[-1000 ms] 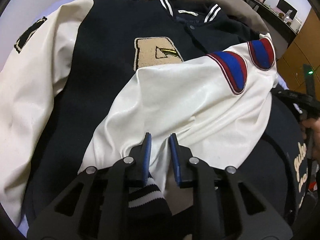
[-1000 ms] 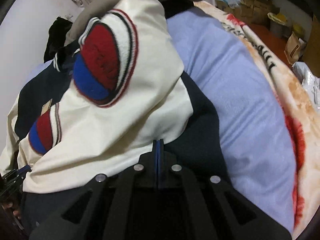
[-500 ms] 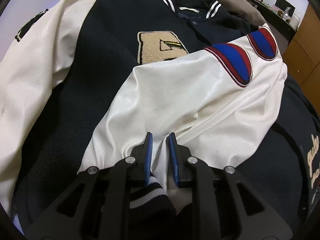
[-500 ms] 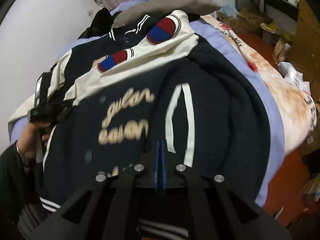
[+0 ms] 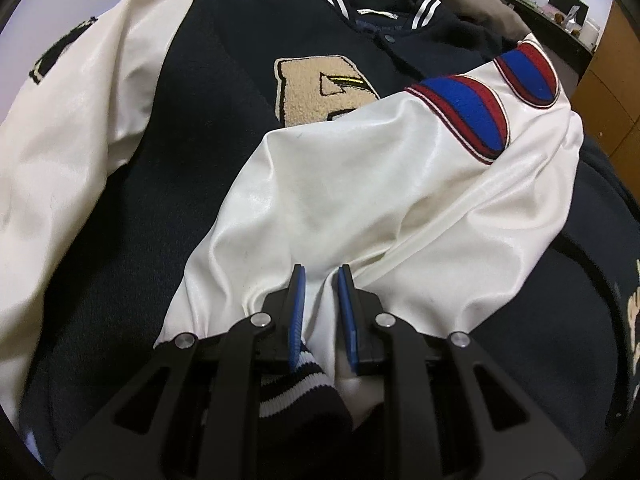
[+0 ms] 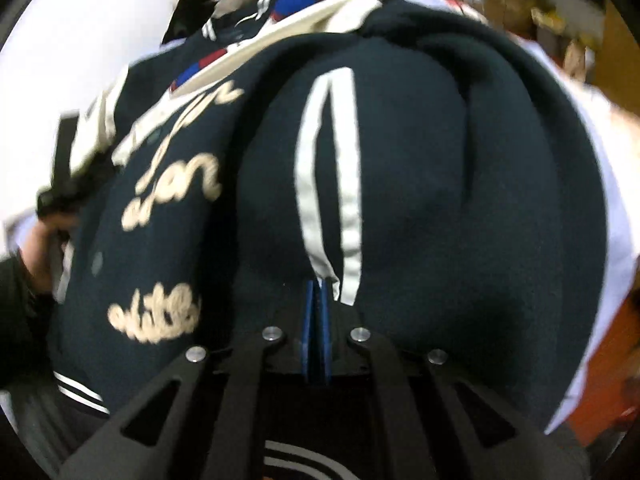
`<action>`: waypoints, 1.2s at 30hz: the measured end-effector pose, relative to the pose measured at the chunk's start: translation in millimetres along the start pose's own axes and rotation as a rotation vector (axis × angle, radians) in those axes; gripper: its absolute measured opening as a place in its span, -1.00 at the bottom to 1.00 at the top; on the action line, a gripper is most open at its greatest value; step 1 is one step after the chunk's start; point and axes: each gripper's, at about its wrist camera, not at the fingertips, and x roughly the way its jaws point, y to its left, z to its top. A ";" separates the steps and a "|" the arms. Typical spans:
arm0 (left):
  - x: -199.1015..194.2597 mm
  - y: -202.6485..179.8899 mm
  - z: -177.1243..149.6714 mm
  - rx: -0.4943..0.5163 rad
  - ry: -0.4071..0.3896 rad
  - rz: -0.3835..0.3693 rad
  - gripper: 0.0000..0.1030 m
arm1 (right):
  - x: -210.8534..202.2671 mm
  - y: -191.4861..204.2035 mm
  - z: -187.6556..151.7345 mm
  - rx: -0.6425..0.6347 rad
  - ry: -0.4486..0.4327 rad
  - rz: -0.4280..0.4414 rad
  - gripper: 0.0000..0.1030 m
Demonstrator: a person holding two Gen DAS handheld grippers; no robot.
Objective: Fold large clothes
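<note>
While the left gripper [image 5: 321, 276] sits low in the left wrist view, its 2 blue pads [image 5: 297, 312] are pinched on the cream sleeve [image 5: 360, 184] just above the striped cuff [image 5: 296, 380], w/ a fold of cream fabric bunched between them. That sleeve lies diagonally across the navy varsity jacket [image 5: 208, 120], which is spread front-up on the bed. Further up the sleeve are 2 red-and-blue patches [image 5: 468, 116]; beyond them a tan letter patch [image 5: 320, 88] on the chest, partly covered by the sleeve. The other cream sleeve [image 5: 80, 112] runs down the left side. Farthest is the striped collar [image 5: 380, 4].

In the right wrist view, blurred, the right gripper [image 6: 318, 284] has its pads pressed together, tips at the navy body fabric [image 6: 440, 180] by a white stripe [image 6: 348, 184]; probably nipping a thin layer, but can't confirm. Left of that, cream script lettering [image 6: 160, 316]. Lavender bedsheet [image 6: 612, 184] shows at the far right edge.
</note>
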 end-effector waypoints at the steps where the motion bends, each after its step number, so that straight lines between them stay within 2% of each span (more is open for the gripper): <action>1: -4.3 -1.4 3.2 0.000 0.013 0.003 -0.63 | -1.0 -1.3 -0.4 0.010 -0.001 0.012 -0.94; 3: -19.5 -2.9 7.1 0.004 0.022 -0.009 -0.62 | -1.5 -3.0 -0.3 0.014 -0.005 0.023 -0.95; 5: -44.9 -2.7 6.8 0.018 -0.002 -0.032 -0.53 | -1.1 -3.3 -0.5 0.013 -0.006 0.023 -0.94; 7: -79.7 1.8 2.3 0.036 -0.036 -0.039 -0.25 | -1.2 -5.4 -1.3 0.024 -0.007 0.028 -0.94; 8: -93.0 5.0 -0.8 0.044 -0.049 -0.042 -0.19 | -0.9 -5.7 -1.7 0.031 -0.007 0.030 -0.94; 12: -160.6 33.9 -28.8 0.080 -0.089 -0.042 -0.14 | -3.7 -4.9 -5.3 0.033 -0.017 0.029 -0.94; 15: -204.6 81.2 -65.1 0.065 -0.102 0.027 0.16 | -5.5 -3.0 -7.1 0.019 -0.026 0.036 -0.93; 20: -246.6 176.1 -129.5 -0.054 -0.085 0.100 0.16 | -6.5 -8.2 -8.3 0.018 -0.024 0.065 -0.93; 22: -263.0 205.8 -157.5 -0.112 -0.111 0.127 0.29 | -6.4 -8.9 -8.8 0.019 -0.025 0.062 -0.93; 25: -277.0 241.8 -190.8 -0.216 -0.146 0.129 0.29 | -3.4 -5.0 -7.6 0.014 -0.026 0.043 -0.93; 28: -271.5 270.3 -211.1 -0.285 -0.130 0.146 0.29 | -2.1 -3.2 -7.1 0.009 -0.029 0.033 -0.93; 32: -250.7 298.1 -225.6 -0.341 -0.096 0.123 0.29 | -3.1 -1.0 -9.5 -0.006 -0.038 0.027 -0.93; 36: -226.1 307.7 -228.1 -0.345 -0.062 0.107 0.29 | -4.6 0.1 -12.0 -0.022 -0.043 0.024 -0.93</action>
